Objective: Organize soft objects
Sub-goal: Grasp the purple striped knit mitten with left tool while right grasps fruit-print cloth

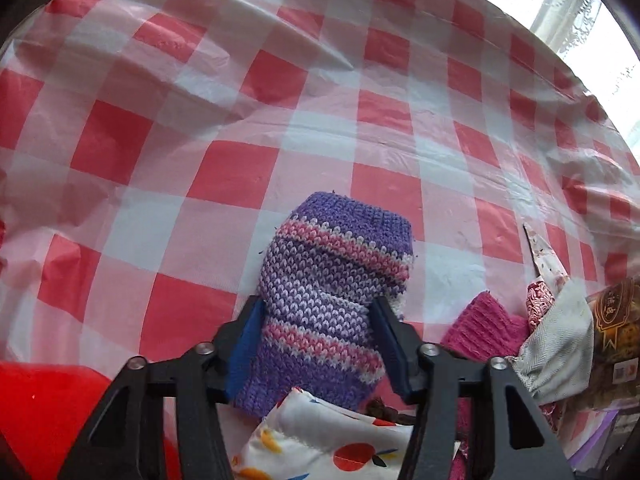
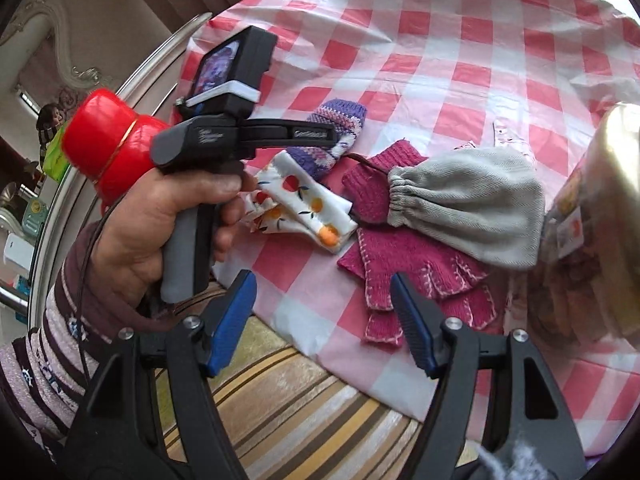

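Note:
A purple, pink and white striped knitted piece (image 1: pixel 332 280) lies on the red-checked tablecloth (image 1: pixel 240 120). My left gripper (image 1: pixel 316 332) is shut on it, a blue pad against each side. In the right wrist view a hand (image 2: pixel 160 216) holds the left gripper (image 2: pixel 334 136) over that same knitted piece (image 2: pixel 344 120). Beside it lie a white fruit-print cloth (image 2: pixel 304 204), magenta knitted gloves (image 2: pixel 404 256) and a grey drawstring pouch (image 2: pixel 468 208). My right gripper (image 2: pixel 324 320) hangs open over the table's near edge, just short of the gloves, with nothing between its fingers.
A red-capped bottle (image 2: pixel 108 136) stands at the table's left edge behind the hand. A gold-lidded jar (image 2: pixel 608 208) fills the right side. A striped cushion (image 2: pixel 300 400) lies below the table edge. The far tablecloth (image 2: pixel 440 40) is bare.

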Demonstrator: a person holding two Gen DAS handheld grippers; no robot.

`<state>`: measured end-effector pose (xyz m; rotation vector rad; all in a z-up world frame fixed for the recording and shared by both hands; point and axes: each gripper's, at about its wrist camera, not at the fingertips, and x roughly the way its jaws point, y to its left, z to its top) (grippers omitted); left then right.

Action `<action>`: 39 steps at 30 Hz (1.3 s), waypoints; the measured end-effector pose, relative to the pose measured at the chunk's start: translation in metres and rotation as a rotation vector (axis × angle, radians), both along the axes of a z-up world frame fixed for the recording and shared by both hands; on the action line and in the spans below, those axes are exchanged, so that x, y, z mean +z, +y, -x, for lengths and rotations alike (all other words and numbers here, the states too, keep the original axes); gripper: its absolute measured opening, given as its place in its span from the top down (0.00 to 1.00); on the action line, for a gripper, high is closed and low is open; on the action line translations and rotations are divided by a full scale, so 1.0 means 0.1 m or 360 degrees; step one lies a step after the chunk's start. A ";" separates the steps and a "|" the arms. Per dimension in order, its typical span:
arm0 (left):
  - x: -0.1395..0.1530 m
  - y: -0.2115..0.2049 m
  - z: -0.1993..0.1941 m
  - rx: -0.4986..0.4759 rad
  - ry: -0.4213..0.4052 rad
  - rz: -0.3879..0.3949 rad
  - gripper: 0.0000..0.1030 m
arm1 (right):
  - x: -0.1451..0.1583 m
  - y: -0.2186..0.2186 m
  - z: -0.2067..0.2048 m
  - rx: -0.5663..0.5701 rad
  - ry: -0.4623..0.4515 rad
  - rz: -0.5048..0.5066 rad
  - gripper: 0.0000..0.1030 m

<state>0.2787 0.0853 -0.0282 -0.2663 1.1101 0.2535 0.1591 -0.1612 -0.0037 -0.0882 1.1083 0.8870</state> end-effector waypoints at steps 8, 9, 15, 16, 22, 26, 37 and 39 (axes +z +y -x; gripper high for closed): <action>0.33 -0.04 0.12 -0.0069 -0.0276 0.0011 0.81 | -0.18 0.19 -0.10 0.0021 -0.0036 0.0044 0.29; 0.39 -0.05 0.14 -0.0080 -0.0319 -0.0004 0.81 | -0.19 0.25 -0.09 0.0050 -0.0055 0.0047 0.30; 0.56 -0.03 0.18 -0.0097 -0.0448 -0.0072 0.81 | -0.22 0.68 -0.12 0.0210 -0.0251 0.0100 0.30; 0.56 -0.01 0.19 -0.0106 -0.0450 -0.0043 0.81 | -0.24 0.75 -0.13 0.0245 -0.0285 0.0115 0.30; 0.53 -0.01 0.26 -0.0101 -0.0452 -0.0026 0.82 | -0.50 1.05 -0.27 0.0398 -0.0284 0.0144 0.29; 0.61 0.06 0.32 -0.0057 -0.0504 -0.0056 0.82 | -0.51 1.05 -0.27 0.0444 -0.0312 0.0116 0.29; 0.92 0.01 0.43 -0.0042 -0.0671 -0.0210 0.82 | -0.66 1.04 -0.15 0.0544 -0.0402 0.0220 0.63; 0.94 -0.02 0.44 -0.0053 -0.0680 -0.0216 0.82 | -0.60 0.99 -0.14 0.0529 -0.0367 0.0171 0.66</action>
